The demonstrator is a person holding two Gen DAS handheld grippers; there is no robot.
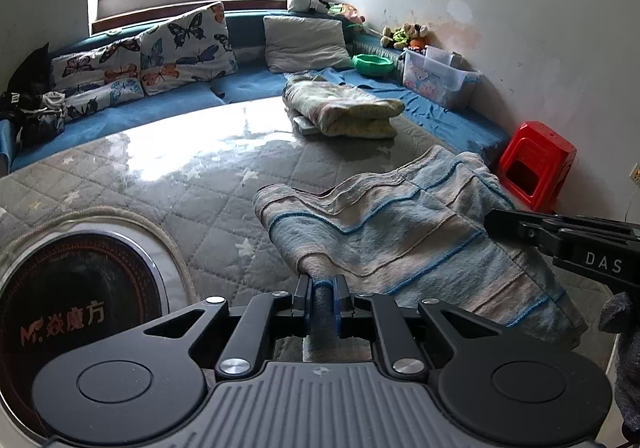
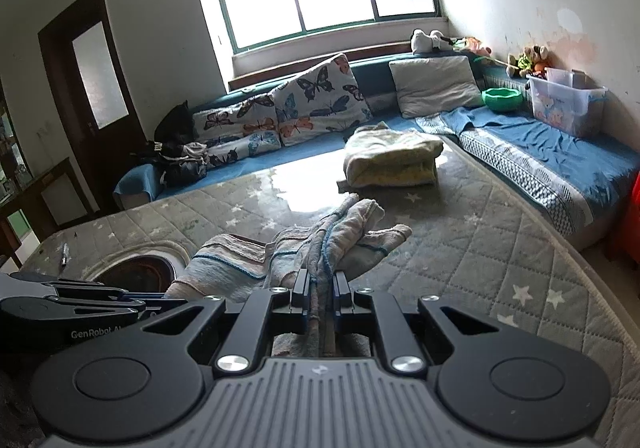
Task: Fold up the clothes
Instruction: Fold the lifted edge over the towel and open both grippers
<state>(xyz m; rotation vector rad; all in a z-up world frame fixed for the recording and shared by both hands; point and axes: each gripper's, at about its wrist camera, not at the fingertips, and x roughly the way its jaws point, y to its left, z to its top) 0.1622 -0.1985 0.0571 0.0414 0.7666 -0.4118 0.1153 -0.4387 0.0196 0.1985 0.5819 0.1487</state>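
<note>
Striped towel: mid-fold, draped ahead of both jaws over the quilted worktop.
Left gripper: jaws clamped on a towel corner.
Right gripper: jaws clamped on bunched towel edge.
Done: folded blanket beyond.

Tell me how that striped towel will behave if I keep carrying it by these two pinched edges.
Probably floppy: the striped towel already sags and wrinkles between the left gripper and the right gripper. It looks light and thin, so it should not strain either pinch. Its terry surface seems grippy, so slipping looks unlikely, though the loose far end will likely drag on the quilted cover.
</note>
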